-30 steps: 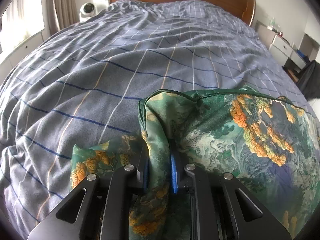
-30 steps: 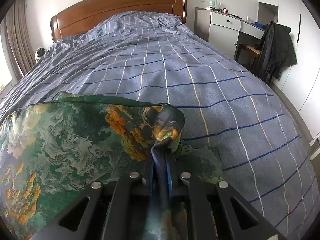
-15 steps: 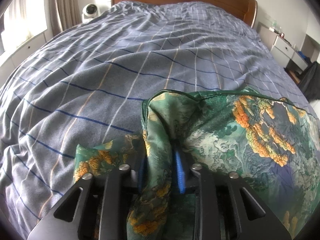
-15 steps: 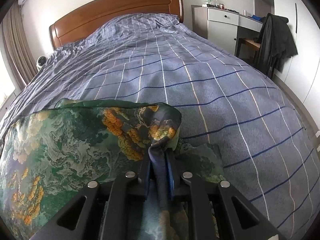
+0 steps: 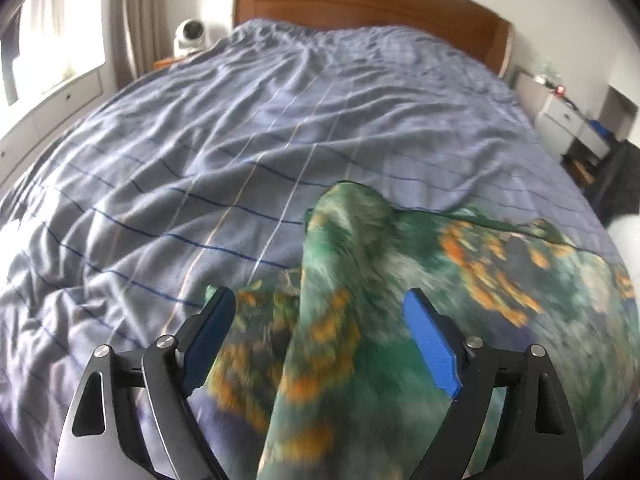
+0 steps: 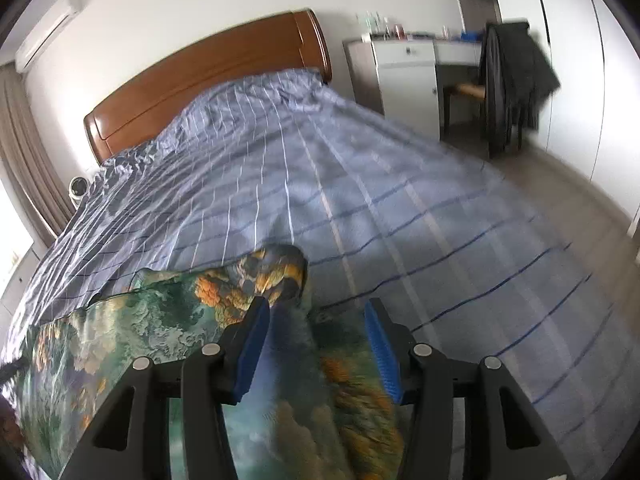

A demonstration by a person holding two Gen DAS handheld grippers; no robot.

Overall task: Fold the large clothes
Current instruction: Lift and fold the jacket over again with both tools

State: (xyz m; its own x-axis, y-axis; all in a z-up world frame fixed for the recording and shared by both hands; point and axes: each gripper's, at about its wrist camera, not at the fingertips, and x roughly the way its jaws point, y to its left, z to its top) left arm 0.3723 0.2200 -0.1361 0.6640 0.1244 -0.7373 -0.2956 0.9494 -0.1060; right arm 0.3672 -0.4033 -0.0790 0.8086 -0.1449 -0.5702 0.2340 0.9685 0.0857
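Observation:
A green garment with orange and blue print (image 5: 480,280) lies folded on the bed's near end; it also shows in the right wrist view (image 6: 132,332). My left gripper (image 5: 316,316) is open, its blue pads wide apart on either side of a raised fold of the cloth (image 5: 344,240). My right gripper (image 6: 316,332) is open too, with the garment's corner (image 6: 276,272) standing between its blue pads. Neither holds the cloth. Both views are blurred by motion.
The bed has a blue-grey checked cover (image 5: 240,140) and a wooden headboard (image 5: 360,4). A white camera (image 5: 192,34) stands at the left bedside. A white dresser (image 6: 404,76) and a chair with a black coat (image 6: 512,80) stand to the right.
Both grippers were shut on the garment's corners; now both have opened and let the cloth go. Both views have tilted up and pulled back a little.

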